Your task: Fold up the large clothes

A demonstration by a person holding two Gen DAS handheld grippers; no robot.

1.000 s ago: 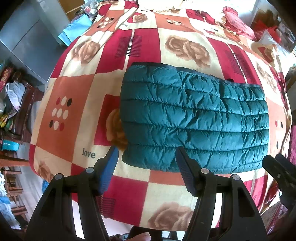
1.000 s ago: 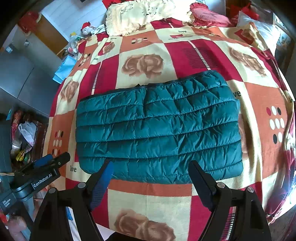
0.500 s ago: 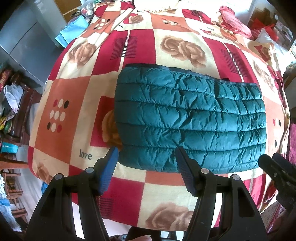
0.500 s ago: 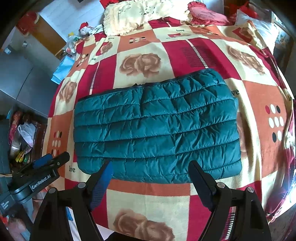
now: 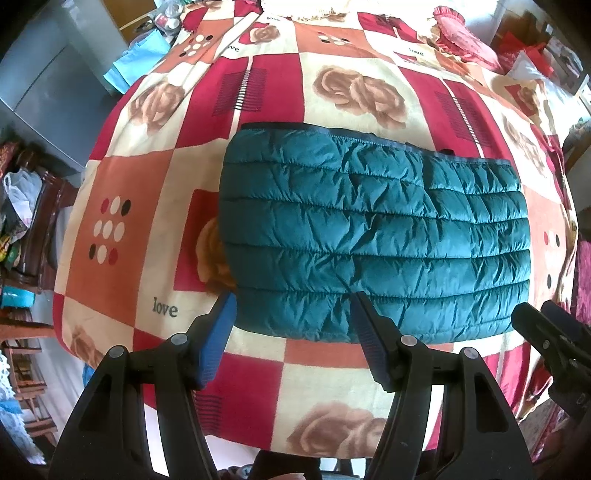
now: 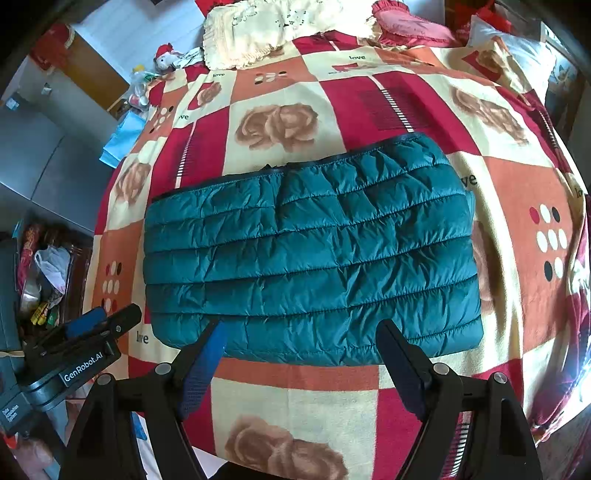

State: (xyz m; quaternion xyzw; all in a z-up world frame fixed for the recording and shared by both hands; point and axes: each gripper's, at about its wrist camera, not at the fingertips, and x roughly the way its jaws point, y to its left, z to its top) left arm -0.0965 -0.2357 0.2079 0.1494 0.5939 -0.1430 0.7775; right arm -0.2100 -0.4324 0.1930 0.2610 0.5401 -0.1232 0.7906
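A teal quilted puffer jacket (image 5: 373,236) (image 6: 314,258) lies folded into a flat rectangle on the bed's patchwork blanket (image 5: 140,206) (image 6: 517,192). My left gripper (image 5: 291,308) hangs open above the jacket's near edge, towards its left end, with nothing between the blue pads. My right gripper (image 6: 299,332) is open too, held above the middle of the near edge, empty. Each gripper shows in the other's view: the right one (image 5: 554,336) at the right margin, the left one (image 6: 85,332) at the lower left.
Cream and pink pillows (image 6: 273,26) lie at the head of the bed. A blue cloth (image 5: 140,66) hangs off the far left side. A cluttered wooden shelf (image 5: 26,206) with a white bag stands left of the bed, beside a grey cabinet (image 6: 40,155).
In the left wrist view the jacket and blanket have slid a little left and up, so the left gripper has drawn back slightly. The right gripper's view is almost unchanged. Both stay open.
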